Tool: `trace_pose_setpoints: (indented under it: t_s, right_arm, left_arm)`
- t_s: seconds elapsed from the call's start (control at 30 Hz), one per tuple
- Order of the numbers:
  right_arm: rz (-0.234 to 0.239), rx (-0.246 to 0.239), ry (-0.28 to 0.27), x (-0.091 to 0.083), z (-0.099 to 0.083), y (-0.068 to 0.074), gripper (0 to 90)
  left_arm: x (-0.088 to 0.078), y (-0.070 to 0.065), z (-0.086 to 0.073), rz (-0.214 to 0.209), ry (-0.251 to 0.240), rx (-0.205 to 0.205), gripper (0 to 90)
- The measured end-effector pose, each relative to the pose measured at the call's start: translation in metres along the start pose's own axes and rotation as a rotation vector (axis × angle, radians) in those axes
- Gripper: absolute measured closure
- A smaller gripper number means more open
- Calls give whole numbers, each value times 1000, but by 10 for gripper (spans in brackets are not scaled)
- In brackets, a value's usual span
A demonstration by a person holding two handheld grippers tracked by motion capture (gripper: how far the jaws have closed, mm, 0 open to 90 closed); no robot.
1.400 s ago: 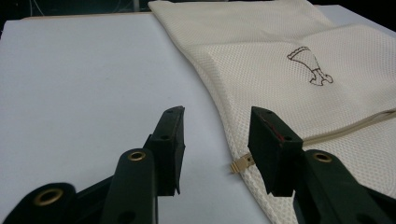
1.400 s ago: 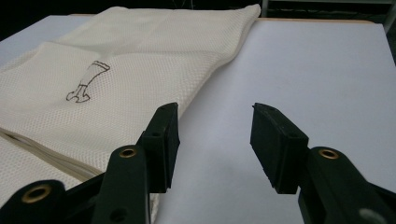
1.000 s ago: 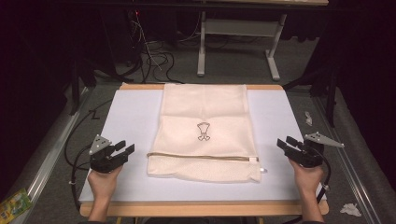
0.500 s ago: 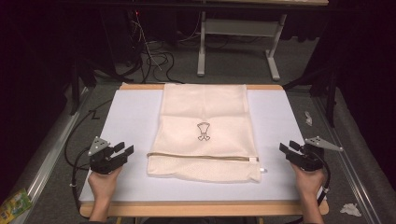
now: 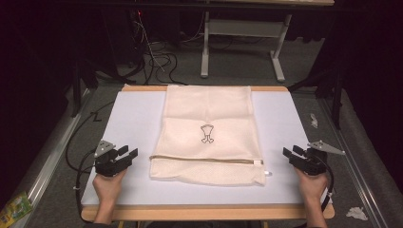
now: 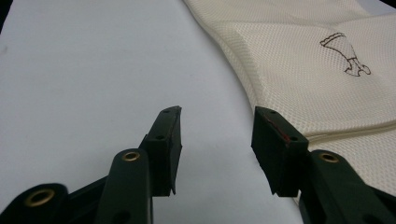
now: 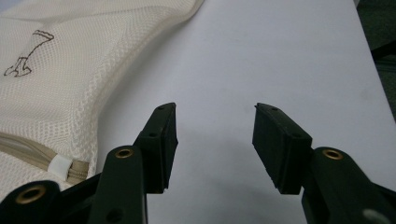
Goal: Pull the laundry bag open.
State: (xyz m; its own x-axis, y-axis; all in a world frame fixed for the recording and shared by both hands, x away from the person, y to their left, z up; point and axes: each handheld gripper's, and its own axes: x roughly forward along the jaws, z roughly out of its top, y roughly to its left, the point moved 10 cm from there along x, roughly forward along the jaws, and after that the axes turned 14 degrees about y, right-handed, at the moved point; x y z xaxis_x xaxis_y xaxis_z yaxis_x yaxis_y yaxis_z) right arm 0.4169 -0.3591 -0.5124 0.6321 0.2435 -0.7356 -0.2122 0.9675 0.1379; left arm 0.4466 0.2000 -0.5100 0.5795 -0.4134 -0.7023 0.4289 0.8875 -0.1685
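A cream mesh laundry bag [image 5: 207,133] lies flat in the middle of the white table top [image 5: 133,118], with a small dark logo [image 5: 206,133] and a zipper [image 5: 204,160] running across near its front end. The same bag [image 6: 317,60] fills the right of the left gripper view, and the bag [image 7: 51,79] with its zipper end [image 7: 60,165] sits at the left of the right gripper view. My left gripper [image 5: 129,153] rests left of the bag, open and holding nothing. My right gripper [image 5: 290,152] rests to the bag's right, open too. Both grippers [image 6: 217,128] [image 7: 215,123] hover over bare white surface.
The table has a wooden front edge [image 5: 204,212]. Cables [image 5: 76,156] trail off its left side. A metal desk frame [image 5: 247,42] stands on the floor behind. Crumpled paper scraps [image 5: 355,213] lie on the floor at the right, a coloured packet [image 5: 14,209] at the lower left.
The right gripper has slid a little toward the person. The left gripper and the bag are as before.
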Motion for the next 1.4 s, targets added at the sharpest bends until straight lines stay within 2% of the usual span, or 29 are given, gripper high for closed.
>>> trace_pose_setpoints:
  t_s: [0.17,0.47,0.7,1.4]
  right_arm:
    - [-4,2,13,6,-2,1,507]
    - [-22,19,26,17,-8,-7,507]
    - [-52,4,33,18,-7,-8,507]
    - [-56,7,32,21,-7,-9,502]
  left_arm:
    - [6,2,1,11,2,-11,529]
    - [19,6,2,34,8,-34,528]
    - [26,7,1,54,21,-33,525]
    - [35,8,-5,90,48,-14,517]
